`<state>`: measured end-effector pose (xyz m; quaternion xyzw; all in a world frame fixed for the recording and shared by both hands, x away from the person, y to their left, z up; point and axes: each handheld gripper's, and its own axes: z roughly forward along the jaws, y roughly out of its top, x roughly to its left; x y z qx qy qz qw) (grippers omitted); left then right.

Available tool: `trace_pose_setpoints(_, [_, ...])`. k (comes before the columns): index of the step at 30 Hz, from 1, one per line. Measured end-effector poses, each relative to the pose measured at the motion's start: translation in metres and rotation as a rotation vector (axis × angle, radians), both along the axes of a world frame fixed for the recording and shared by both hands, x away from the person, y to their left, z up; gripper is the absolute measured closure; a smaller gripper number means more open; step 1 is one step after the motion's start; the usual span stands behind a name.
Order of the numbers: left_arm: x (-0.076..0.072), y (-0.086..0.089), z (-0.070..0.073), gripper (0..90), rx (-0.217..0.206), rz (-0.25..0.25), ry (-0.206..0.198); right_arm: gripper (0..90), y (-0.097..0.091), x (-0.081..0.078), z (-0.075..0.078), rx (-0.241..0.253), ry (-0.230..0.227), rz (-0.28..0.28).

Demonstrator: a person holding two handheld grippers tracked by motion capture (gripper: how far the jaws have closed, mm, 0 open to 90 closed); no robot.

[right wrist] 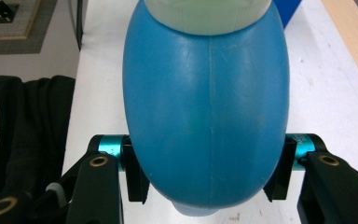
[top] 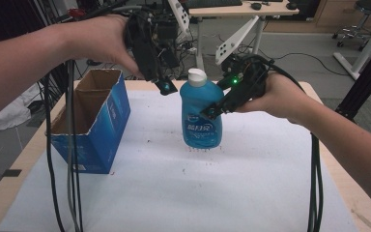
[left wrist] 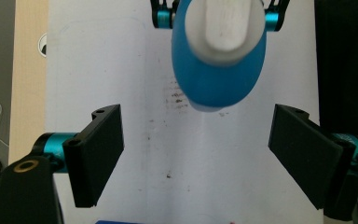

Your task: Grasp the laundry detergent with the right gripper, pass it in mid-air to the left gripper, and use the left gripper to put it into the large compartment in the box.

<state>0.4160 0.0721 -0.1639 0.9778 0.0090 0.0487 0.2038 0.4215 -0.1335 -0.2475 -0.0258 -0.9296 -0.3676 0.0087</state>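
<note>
Bottle in the right jaws, left ones waiting with nothing in them

So the blue bottle [top: 201,113] with the white flip cap [top: 197,77] is up off the surface, or just barely over it, near the middle of the white sheet. I can't tell if its base touches. The right gripper [top: 211,111] has it pinched across the belly, one jaw on each flat side, which the right gripper view shows nicely. The left gripper [top: 165,87] hovers just beside the cap and a little above it, jaws spread wide, holding nothing. From its own view the bottle sits ahead of those jaws, not between them.

Handling guess: it looks pretty full, so heavyish and a bit sloshy. The plastic is smooth and glossy, and probably gives a little under a squeeze, so it could slip or swivel if only pinched low down. The widest part of the body seems the safest grip, roughly where it's held now. The cap is hard but narrow, and I wouldn't lift by it since flip tops can pop.

An open blue cardboard box [top: 91,126] stands well to the left on the same sheet, flaps up.

The surface [top: 15,166] is light wood with that white sheet [top: 198,193] over most of it, a few small dark specks under the bottle. Behind it the room looks like a lab: white desks [top: 236,12], cables on the floor, and a stool [top: 367,14] at far right.
</note>
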Motion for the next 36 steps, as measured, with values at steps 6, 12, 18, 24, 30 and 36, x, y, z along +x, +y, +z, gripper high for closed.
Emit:
trace_pose_setpoints(6, [-0.005, -0.004, 0.007, 18.2, 0.007, -0.012, 0.017, 45.6, 0.01, -0.001, 0.008, 0.017, -0.004, 0.03])
trace_pose_setpoints(12, [-0.007, -0.009, 0.007, 18.2, 0.044, -0.028, 0.018, 46.2, 0.017, 0.0, 0.01, 0.041, -0.009, 0.043])
trace_pose_setpoints(18, [-0.008, -0.015, 0.008, 18.2, 0.043, -0.023, 0.018, 46.4, 0.02, -0.001, 0.011, 0.046, 0.005, 0.05])
trace_pose_setpoints(24, [-0.007, -0.021, 0.006, 18.2, 0.051, -0.022, 0.027, 46.4, 0.02, -0.001, 0.013, 0.043, 0.001, 0.051])
trace_pose_setpoints(30, [-0.006, -0.026, 0.005, 18.2, 0.066, -0.024, 0.021, 46.5, 0.019, -0.001, 0.013, 0.049, 0.001, 0.045])
trace_pose_setpoints(36, [-0.006, -0.028, 0.002, 18.3, 0.082, -0.021, 0.023, 46.5, 0.019, -0.002, 0.013, 0.054, -0.002, 0.048])
